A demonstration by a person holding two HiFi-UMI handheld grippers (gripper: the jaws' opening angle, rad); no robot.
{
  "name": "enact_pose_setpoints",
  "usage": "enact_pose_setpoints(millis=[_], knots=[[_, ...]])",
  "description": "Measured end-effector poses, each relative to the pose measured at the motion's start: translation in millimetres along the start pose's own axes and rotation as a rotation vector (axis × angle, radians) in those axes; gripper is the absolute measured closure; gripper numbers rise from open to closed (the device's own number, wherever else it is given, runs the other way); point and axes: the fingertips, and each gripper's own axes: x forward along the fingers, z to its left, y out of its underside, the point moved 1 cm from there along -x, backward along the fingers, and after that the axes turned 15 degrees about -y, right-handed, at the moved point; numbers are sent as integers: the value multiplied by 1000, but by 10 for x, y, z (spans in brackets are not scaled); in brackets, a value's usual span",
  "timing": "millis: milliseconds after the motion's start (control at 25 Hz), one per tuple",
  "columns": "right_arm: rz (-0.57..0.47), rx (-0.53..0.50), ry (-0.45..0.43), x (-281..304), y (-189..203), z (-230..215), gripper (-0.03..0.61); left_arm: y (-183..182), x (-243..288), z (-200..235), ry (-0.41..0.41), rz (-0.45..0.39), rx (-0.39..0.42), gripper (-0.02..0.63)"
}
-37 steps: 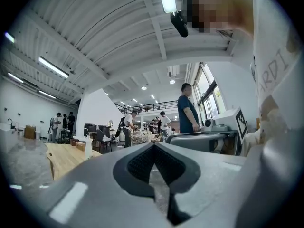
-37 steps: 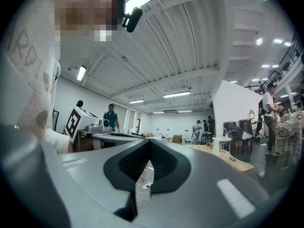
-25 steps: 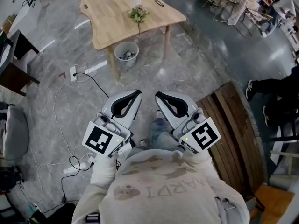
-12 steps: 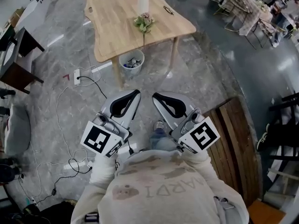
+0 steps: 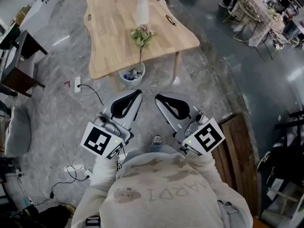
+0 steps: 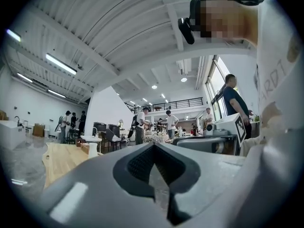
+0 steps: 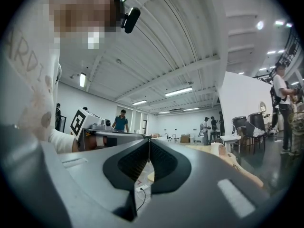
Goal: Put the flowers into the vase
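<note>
- Step in hand: the approach. Neither tool has reached the work, and the person stands on the floor well apart from the tabletop (image 5: 114,37), which fills the upper centre of the head view.
- Left hand-held gripper (image 5: 135,97): held in front of the body at lower centre, its jaws brought together with nothing between them. Its own view (image 6: 152,145) shows the two pads meeting at the tip.
- Right hand-held gripper (image 5: 162,100): just beside the left one, likewise closed and empty, as its own view (image 7: 148,140) confirms.
- Flowers (image 5: 142,34): a small bunch lying on the tabletop just below the vase in the frame. The stem runs down towards the near edge, and whether it passes over that edge cannot be told.
- Vase (image 5: 142,9): white, upright, near the top centre of the frame. No flowers stand in it, and its inside is not visible from here.
- Bin (image 5: 132,75): a pale round bin on the floor at the near edge of the tabletop, directly below the stem in the frame. It holds small mixed items too small to identify.
- Next move, as judged: close the distance to the tabletop, part the jaws of one tool, and take the thin stem low down. The other tool is free to steady the vase, which looks narrow and could tip.
</note>
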Motion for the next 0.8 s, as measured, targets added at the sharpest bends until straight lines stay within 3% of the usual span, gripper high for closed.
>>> enact_pose_setpoints(millis=[200,400,800], knots=[[-16,8,-15,-41,38,-348,546,15,268,69,-35,4,31,614],[-20,21,-33,24,98,-568,546,85,437,237,-71,16,4,614],[-10,34,6,260,228,-1109,546,160,963,586,-22,4,-13,614]])
